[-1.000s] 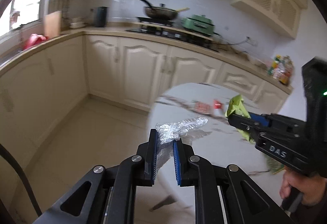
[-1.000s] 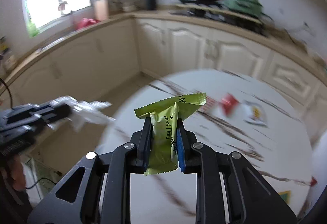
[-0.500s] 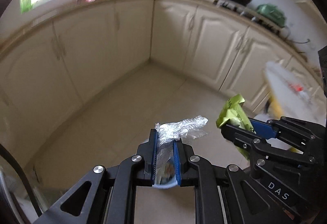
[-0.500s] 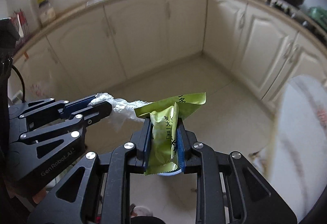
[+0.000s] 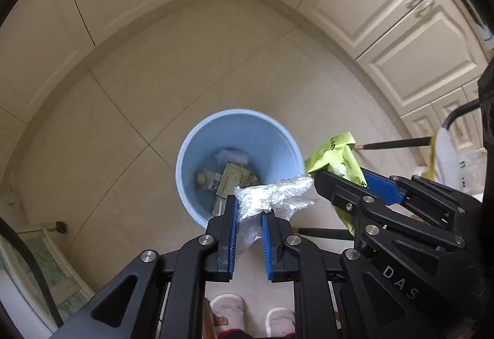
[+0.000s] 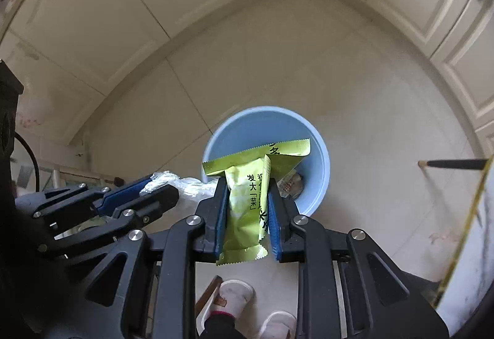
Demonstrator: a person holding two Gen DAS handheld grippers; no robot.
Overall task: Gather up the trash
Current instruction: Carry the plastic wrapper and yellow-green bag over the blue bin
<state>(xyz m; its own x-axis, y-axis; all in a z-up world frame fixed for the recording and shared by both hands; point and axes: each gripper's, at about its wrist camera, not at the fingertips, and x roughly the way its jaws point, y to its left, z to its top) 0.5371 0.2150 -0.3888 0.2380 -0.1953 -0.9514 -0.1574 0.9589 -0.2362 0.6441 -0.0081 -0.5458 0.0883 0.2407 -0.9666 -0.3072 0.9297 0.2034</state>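
Left gripper [image 5: 248, 227]: blue pads pinched on a crumpled clear plastic wrapper [image 5: 271, 195]; most of the film bunches above the pads and spills toward the right-hand tool. Pointed steeply down at the floor.

Right gripper [image 6: 248, 209]: pads pressed on a green snack packet [image 6: 250, 187], held by its lower half. Packet's long axis runs along the fingers, its serrated top edge fanning out beyond the tips; printed characters face the camera. Also pointed steeply down.

Blue bin [image 5: 188, 153]: round, open-topped, standing on pale floor tiles in the corner between cream cabinets. Contents already present: a few wrappers and a pale crumpled piece at the bottom.

Relation of load to bin: both loads hang above it, close together, left tool on the left, right tool on the right. In the left view the clear wrapper sits over the near rim, partly over the opening. In the right view the green packet overlaps the opening with its upper half, while the fingertips sit about at the near rim. Neither arm is clearly nearer; both seem to need a small push forward to clear the near rim before letting go.

Other: two feet in light slippers [image 6: 231, 300] below the tools; a dark thin rod [image 6: 454, 164] at the right.
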